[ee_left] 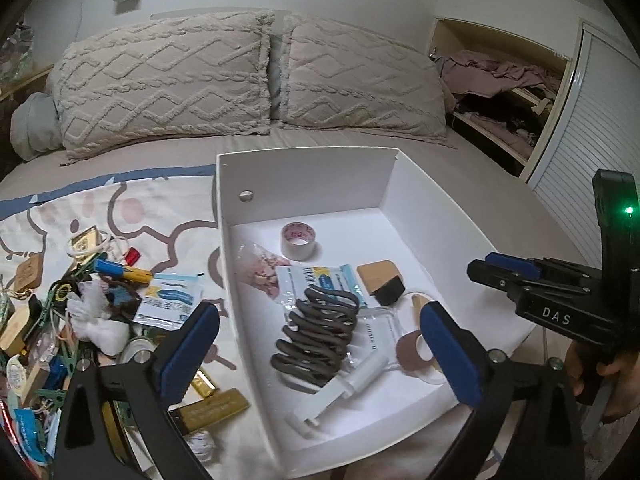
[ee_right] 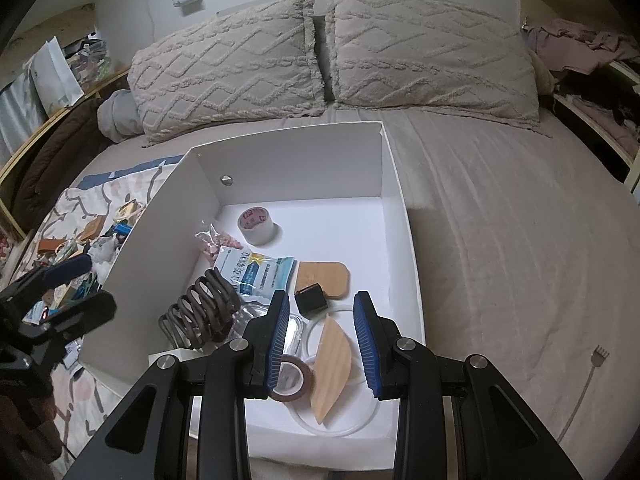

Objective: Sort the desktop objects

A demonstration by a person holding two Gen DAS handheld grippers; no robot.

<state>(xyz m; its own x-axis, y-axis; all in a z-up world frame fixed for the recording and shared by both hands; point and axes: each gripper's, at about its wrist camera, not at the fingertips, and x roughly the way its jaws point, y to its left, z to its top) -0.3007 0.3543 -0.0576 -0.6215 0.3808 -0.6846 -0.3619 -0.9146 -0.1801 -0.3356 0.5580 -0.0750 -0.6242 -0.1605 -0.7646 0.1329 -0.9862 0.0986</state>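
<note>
Bed [ee_right: 500,220] carries a white box [ee_right: 394,184], seemingly the sorting bin: tape roll [ee_right: 257,224], blue sachet [ee_right: 262,274] (Chinese print, illegible) and coiled hair clip [ee_right: 202,312] inside. Unsorted clutter [ee_left: 60,312] lies beside it. Left gripper [ee_left: 320,344] spread wide, empty; right gripper [ee_right: 322,340], marked "DAS", parted, empty.

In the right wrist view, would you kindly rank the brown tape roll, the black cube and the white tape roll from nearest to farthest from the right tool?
1. Brown tape roll, by the right tool's left finger.
2. Black cube, just ahead, mid-box.
3. White tape roll, near the box's back wall.
</note>
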